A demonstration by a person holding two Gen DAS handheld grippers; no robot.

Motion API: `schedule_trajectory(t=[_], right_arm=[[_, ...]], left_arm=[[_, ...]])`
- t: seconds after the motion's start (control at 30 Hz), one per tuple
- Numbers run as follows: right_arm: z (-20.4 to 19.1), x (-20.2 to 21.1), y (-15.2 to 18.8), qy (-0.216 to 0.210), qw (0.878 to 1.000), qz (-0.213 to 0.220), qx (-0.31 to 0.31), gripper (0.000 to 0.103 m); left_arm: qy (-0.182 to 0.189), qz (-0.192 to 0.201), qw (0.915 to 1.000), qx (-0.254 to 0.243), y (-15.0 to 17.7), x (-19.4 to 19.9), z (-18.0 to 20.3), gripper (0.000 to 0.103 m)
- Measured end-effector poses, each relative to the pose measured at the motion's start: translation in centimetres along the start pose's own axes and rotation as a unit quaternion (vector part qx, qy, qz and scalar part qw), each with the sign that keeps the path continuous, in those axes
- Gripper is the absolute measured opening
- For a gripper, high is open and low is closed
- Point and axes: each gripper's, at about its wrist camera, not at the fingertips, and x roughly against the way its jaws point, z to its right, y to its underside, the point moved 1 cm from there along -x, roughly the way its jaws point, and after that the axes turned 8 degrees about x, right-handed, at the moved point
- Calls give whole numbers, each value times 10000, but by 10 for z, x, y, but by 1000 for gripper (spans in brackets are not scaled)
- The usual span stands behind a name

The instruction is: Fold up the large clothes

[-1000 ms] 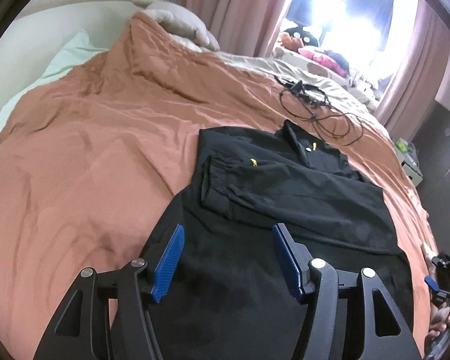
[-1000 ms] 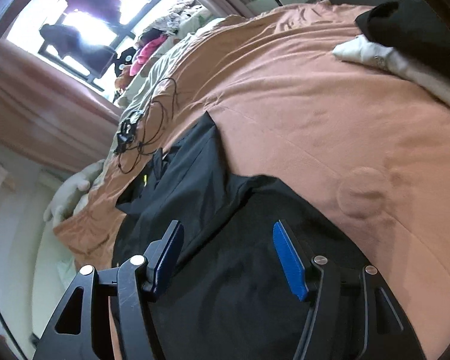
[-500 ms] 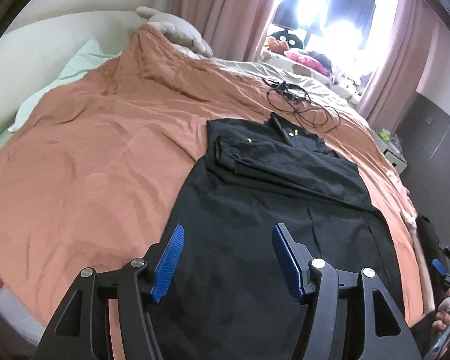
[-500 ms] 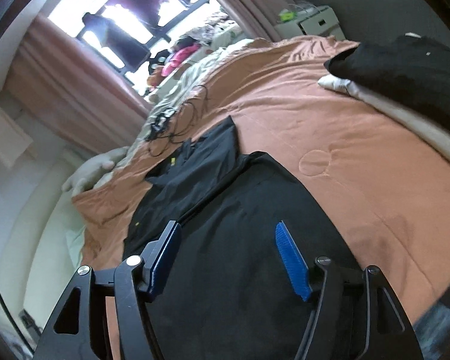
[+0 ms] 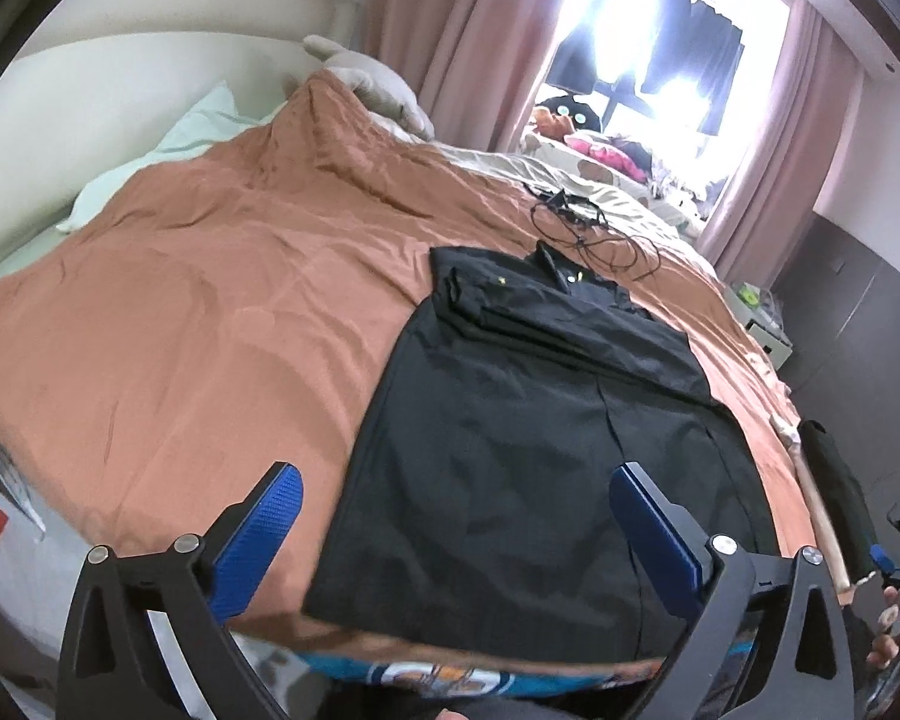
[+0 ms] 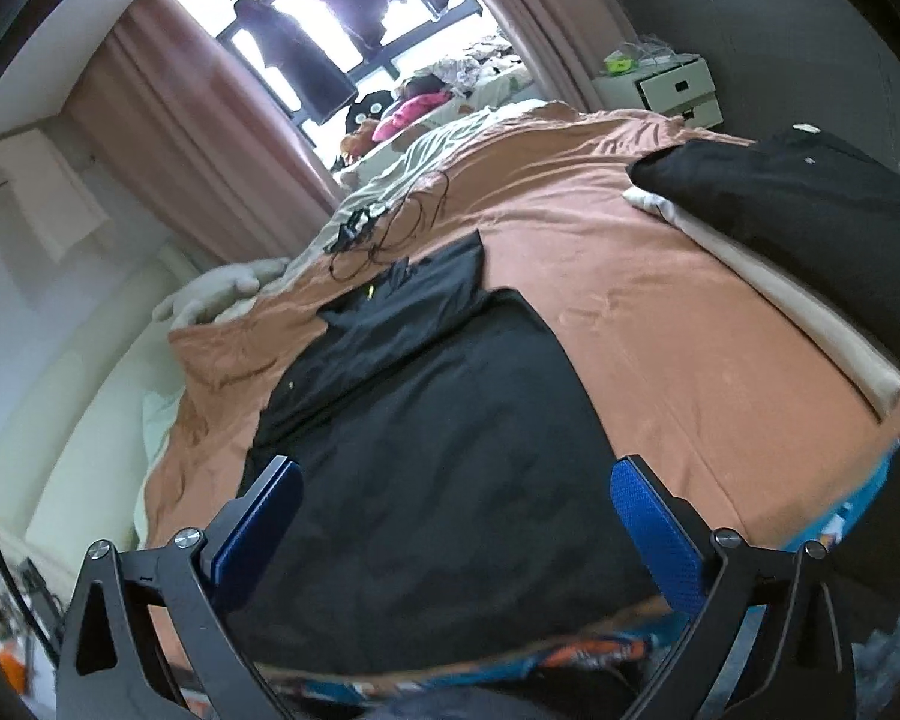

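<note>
Black fabric: the black jacket [image 5: 528, 438] lies flat on the rust-brown bedspread [image 5: 210, 324], collar at the far end and hem at the near edge of the bed; its sleeves are folded across the chest.
Left gripper [image 5: 456, 516]: we hold it above the near hem with jaws spread wide, nothing between the blue pads [image 5: 270, 516].
Right gripper [image 6: 456, 516]: it also hovers over the near hem, jaws spread apart and empty.
Step in hand: we judge the sleeves are in and the hem-to-collar fold is not yet begun; both grippers look set to take the two near corners.
Risk, uneven pinch: if one jaw closes on the top layer only, the back panel would stay behind and the fold would skew.
Risk, bedspread: the hem rests right at the bed's near edge, so a low pinch could catch the bedspread with the cloth and drag it.
Risk, sleeves: a fast lift could slide the folded sleeves off the chest and undo them.
Risk, cable: the tangled black cable [image 5: 588, 234] lies just beyond the collar; carrying the hem too far could land the fold on it.
Risk, neighbours: the folded dark pile [image 6: 810, 204] on the right sits well apart, so we see little danger there.
</note>
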Motion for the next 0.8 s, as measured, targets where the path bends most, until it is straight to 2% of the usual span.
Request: schedule_trajectory(t=[0.2, 0.4, 0.5, 0.57, 0.63, 0.8], right_arm=[[27, 18, 37, 123, 9998, -152, 60, 103], [64, 17, 70, 168, 9990, -397, -67, 103], [76, 10, 84, 8, 9983, -555, -160, 93], [86, 3, 90, -27, 9976, -645, -266, 81], [93, -5, 97, -74, 9963, -737, -425, 72], [103, -18, 104, -377, 9937, -738, -760, 70]], left_arm=[[31, -124, 9998, 155, 35, 25, -24, 102], [22, -207, 9997, 114, 64, 38, -37, 102], [19, -331, 9992, 242, 75, 36, -48, 102], [62, -388, 9988, 275, 78, 33, -54, 97], [34, -504, 9980, 387, 80, 27, -61, 85], [55, -695, 9955, 644, 84, 11, -73, 69]])
